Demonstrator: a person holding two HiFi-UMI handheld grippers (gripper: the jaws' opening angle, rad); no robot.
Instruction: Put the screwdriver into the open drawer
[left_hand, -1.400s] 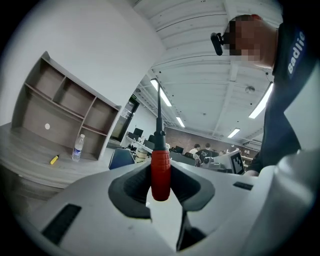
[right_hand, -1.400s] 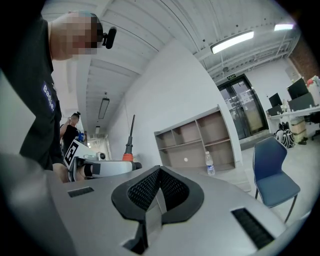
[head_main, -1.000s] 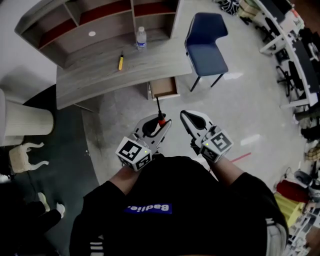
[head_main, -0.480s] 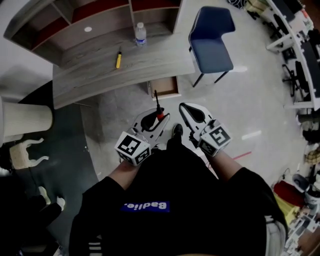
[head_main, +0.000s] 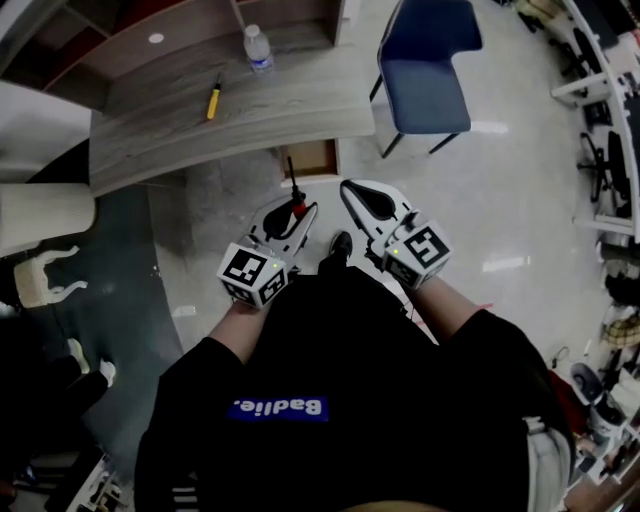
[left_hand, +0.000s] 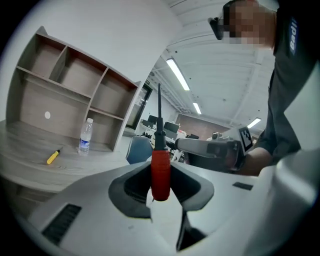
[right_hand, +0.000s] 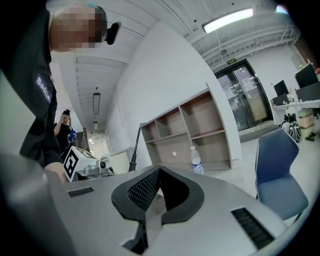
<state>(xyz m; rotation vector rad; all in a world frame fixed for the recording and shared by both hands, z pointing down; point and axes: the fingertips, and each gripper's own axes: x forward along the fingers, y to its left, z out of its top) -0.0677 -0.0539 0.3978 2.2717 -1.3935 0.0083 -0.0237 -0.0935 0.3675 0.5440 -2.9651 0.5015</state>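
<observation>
My left gripper (head_main: 291, 212) is shut on a screwdriver (head_main: 296, 208) with a red handle and a black shaft; the shaft points toward the desk. In the left gripper view the red handle (left_hand: 160, 167) stands upright between the pads of the left gripper (left_hand: 159, 199). The open drawer (head_main: 308, 158) hangs under the desk's front edge, just beyond the shaft's tip. My right gripper (head_main: 362, 198) is beside the left one, shut and empty; its pads meet at the right gripper's tip (right_hand: 151, 199). The black shaft (right_hand: 135, 147) also shows in the right gripper view.
A curved wooden desk (head_main: 170, 130) with a shelf unit behind carries a yellow screwdriver (head_main: 213, 98) and a water bottle (head_main: 258, 50). A blue chair (head_main: 430, 65) stands to the drawer's right. A white bin (head_main: 40, 215) is at the left.
Both grippers have moved forward and lower toward the desk. The screwdriver's tip is now close to the open drawer. The grip on the screwdriver is unchanged.
</observation>
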